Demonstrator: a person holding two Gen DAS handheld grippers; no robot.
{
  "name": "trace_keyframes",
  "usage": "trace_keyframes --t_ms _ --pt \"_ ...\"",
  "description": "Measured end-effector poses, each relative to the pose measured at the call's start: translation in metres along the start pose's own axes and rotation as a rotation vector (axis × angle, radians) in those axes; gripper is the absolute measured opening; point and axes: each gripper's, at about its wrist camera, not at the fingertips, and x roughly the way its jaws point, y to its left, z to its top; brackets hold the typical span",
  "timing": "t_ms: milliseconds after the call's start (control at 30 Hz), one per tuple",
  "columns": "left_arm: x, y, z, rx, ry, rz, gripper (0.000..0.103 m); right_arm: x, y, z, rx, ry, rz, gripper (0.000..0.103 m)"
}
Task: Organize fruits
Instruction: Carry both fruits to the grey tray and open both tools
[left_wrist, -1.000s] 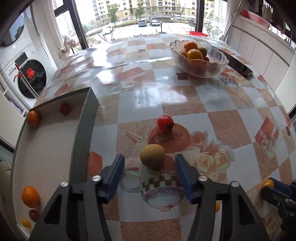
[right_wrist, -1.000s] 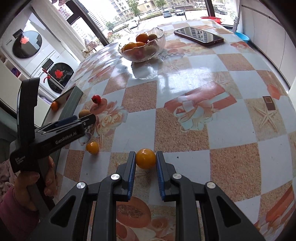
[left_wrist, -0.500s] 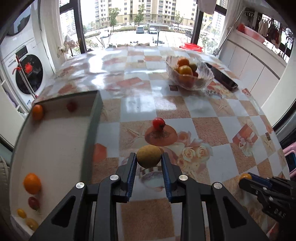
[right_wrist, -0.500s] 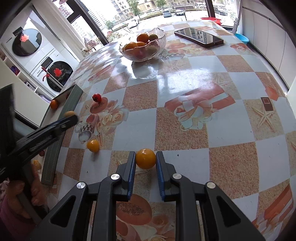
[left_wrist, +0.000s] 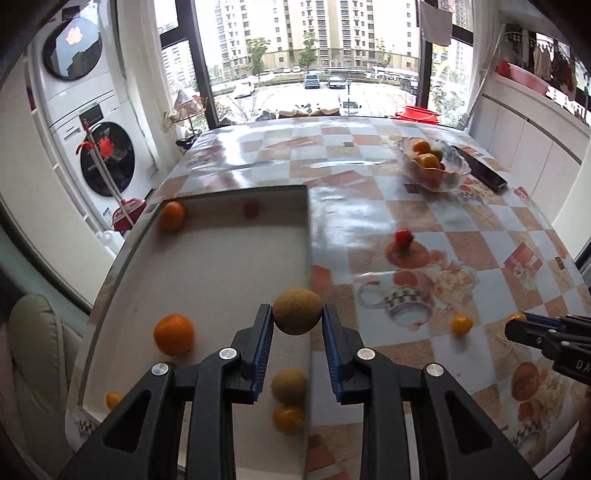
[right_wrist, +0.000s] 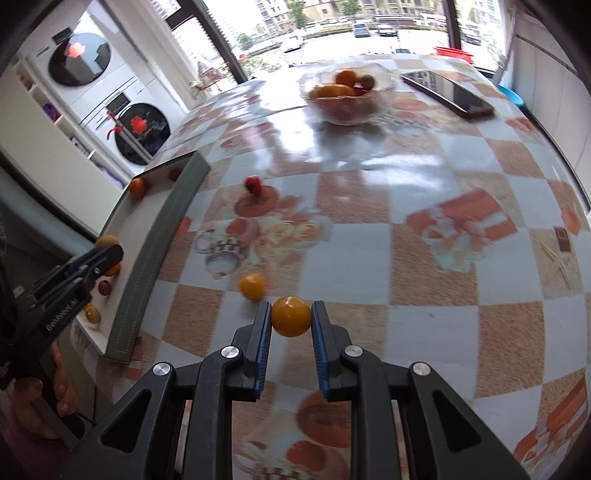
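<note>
Left tongs (left_wrist: 297, 317) grip a brownish-green round fruit (left_wrist: 297, 312) above the tray's (left_wrist: 221, 258) right edge, while right tongs (right_wrist: 291, 317) clamp a yellow-orange fruit (right_wrist: 291, 316) over the checkered counter (right_wrist: 369, 258).

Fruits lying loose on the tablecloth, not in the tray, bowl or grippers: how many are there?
2. A red fruit lies near the far end of the tray; a small yellow fruit lies just ahead of the right gripper. The grippers may hide others.

Tray (left_wrist: 221, 258) left of bowl (left_wrist: 436, 173); phone (left_wrist: 484, 171) right.
</note>
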Motion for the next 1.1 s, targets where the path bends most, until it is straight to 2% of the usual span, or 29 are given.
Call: trace_keyframes --t_ms 267,533,800,867,900,933,967,1000,1033,1100 --pt "0.012 0.031 -0.012 -0.058 0.030 0.038 0.029 0.016 0.067 0.023 -0.108 0.013 0.098 0.023" --pt "0.023 0.053 -0.023 -0.097 0.065 0.068 0.029 0.052 0.138 0.043 -0.189 0.055 0.199 0.023" --pt "0.029 0.058 -0.030 -0.106 0.089 0.061 0.029 0.083 0.162 0.042 -0.213 0.131 0.230 0.026" --pt "0.030 0.058 -0.032 -0.105 0.090 0.071 0.029 0.084 0.165 0.041 -0.225 0.139 0.229 0.030" --pt "0.031 0.057 -0.033 -0.102 0.091 0.076 0.029 0.083 0.165 0.041 -0.230 0.134 0.228 0.042" --pt "0.031 0.058 -0.033 -0.102 0.091 0.078 0.034 0.080 0.166 0.041 -0.236 0.122 0.229 0.055" --pt "0.031 0.059 -0.034 -0.115 0.086 0.072 0.044 0.077 0.166 0.042 -0.237 0.106 0.212 0.061" --pt "0.028 0.061 -0.035 -0.127 0.078 0.071 0.075 0.074 0.164 0.043 -0.234 0.092 0.196 0.073" --pt "0.025 0.062 -0.035 -0.135 0.061 0.090 0.092 0.069 0.161 0.045 -0.225 0.074 0.187 0.084" --pt "0.015 0.060 -0.033 -0.126 0.020 0.122 0.092 0.059 0.152 0.048 -0.194 0.039 0.184 0.086"
